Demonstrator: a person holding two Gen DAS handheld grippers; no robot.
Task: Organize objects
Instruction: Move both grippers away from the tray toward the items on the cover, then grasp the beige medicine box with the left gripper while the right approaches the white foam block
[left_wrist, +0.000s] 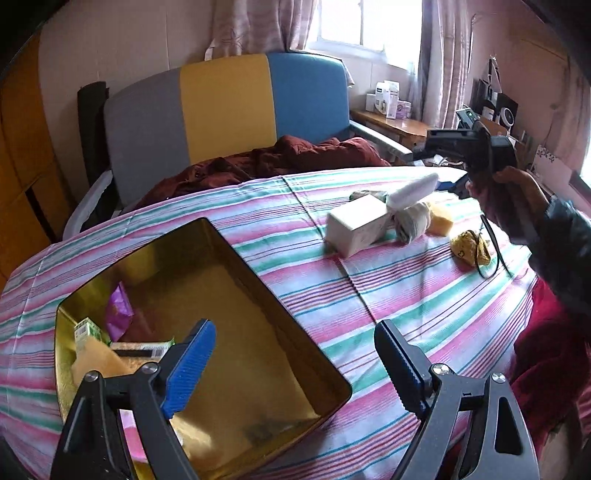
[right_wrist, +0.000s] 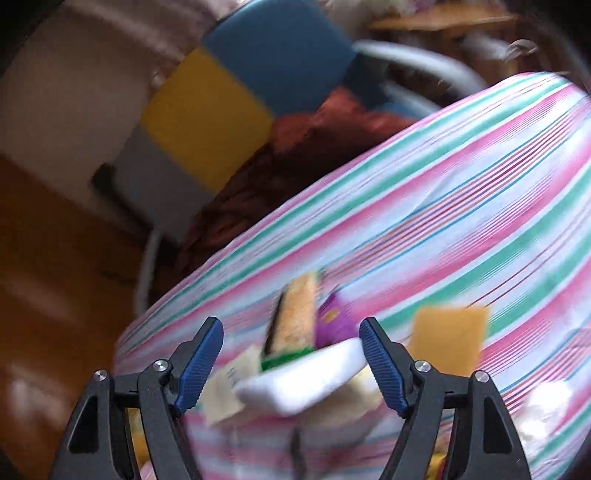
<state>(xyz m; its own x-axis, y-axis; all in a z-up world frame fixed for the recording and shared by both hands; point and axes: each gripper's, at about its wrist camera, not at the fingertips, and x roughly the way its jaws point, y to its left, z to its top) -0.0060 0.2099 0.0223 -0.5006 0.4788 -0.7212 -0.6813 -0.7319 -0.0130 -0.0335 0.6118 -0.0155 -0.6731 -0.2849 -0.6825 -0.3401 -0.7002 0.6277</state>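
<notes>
Sitting on the striped tabletop (left_wrist: 369, 295), the gold rectangular tin (left_wrist: 258, 266) holds a purple packet (left_wrist: 118, 306), green carton (left_wrist: 86, 330) and yellow sponge (left_wrist: 98, 360); left claw (left_wrist: 295, 365) and right claw (right_wrist: 291, 362) gape wide, gripping nothing.

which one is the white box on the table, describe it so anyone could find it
Start at the striped tablecloth and look past the gold tin toward the far right cluster of loose items. The white box sits at that cluster's left edge, nearest the tin. It is the only plain, hard-edged block there; its neighbours are soft, rounded or yellow.
</notes>
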